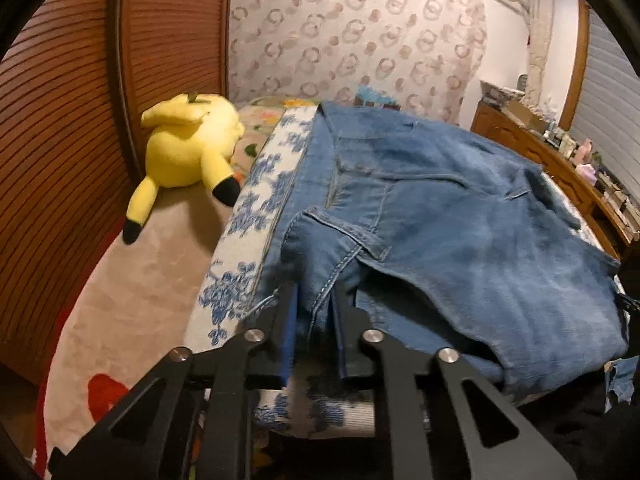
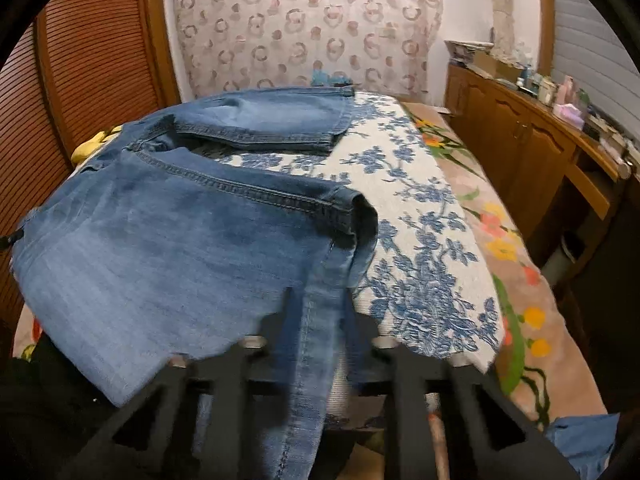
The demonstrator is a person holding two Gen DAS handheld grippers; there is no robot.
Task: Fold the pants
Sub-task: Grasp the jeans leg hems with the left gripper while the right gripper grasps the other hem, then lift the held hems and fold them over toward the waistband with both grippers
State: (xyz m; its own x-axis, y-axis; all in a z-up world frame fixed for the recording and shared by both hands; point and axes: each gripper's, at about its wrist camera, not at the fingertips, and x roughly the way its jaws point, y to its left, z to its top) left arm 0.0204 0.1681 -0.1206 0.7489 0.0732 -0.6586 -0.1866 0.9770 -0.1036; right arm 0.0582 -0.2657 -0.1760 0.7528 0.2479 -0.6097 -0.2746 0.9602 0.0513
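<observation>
Blue denim pants (image 1: 460,220) lie spread on a white cloth with blue flowers (image 1: 256,208). In the left wrist view my left gripper (image 1: 314,300) is shut on a fold of denim at the near edge, by the waistband and pocket seam. In the right wrist view the pants (image 2: 168,240) stretch to the left, one leg (image 2: 272,120) lying farther back. My right gripper (image 2: 318,304) is shut on a strip of denim with a seam, which runs between the fingers at the near edge of the flowered cloth (image 2: 420,240).
A yellow plush toy (image 1: 188,152) lies on a pinkish blanket (image 1: 132,280) to the left. A wooden slatted door (image 1: 60,140) stands behind it. On the right runs a wooden cabinet (image 2: 528,148) with clutter on top. A patterned curtain (image 2: 304,28) hangs at the back.
</observation>
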